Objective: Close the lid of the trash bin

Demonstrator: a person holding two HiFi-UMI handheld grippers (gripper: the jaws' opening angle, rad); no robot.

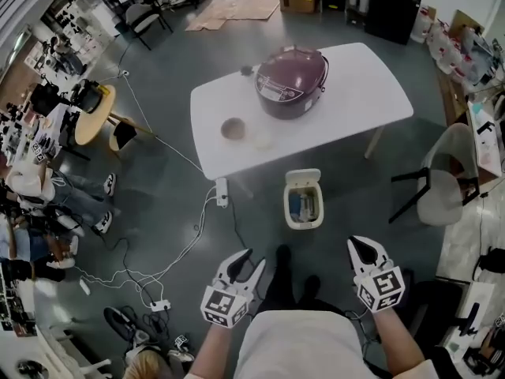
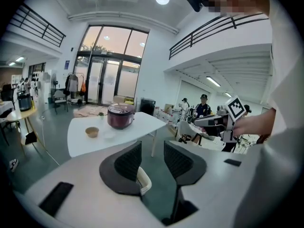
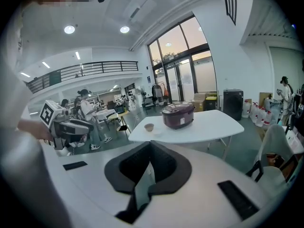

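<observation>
White trash bin [image 1: 304, 204] is sitting on the grey floor [image 1: 347, 212] just off the white table's [image 1: 371, 77] near edge, its lid standing open. 1 purple rice cooker [image 1: 290, 81] and 1 bowl [image 1: 233, 128] are resting on the table. Cables [image 1: 181, 251] and a power strip [image 1: 222, 191] are lying left of the bin, and a chair [image 1: 446, 180] is standing well to its right. Bare floor is separating the bin from both grippers. Left gripper [image 1: 252, 260] is showing wide jaws with nothing gripped. Right gripper [image 1: 363, 247] is showing jaws pinched together, empty.
</observation>
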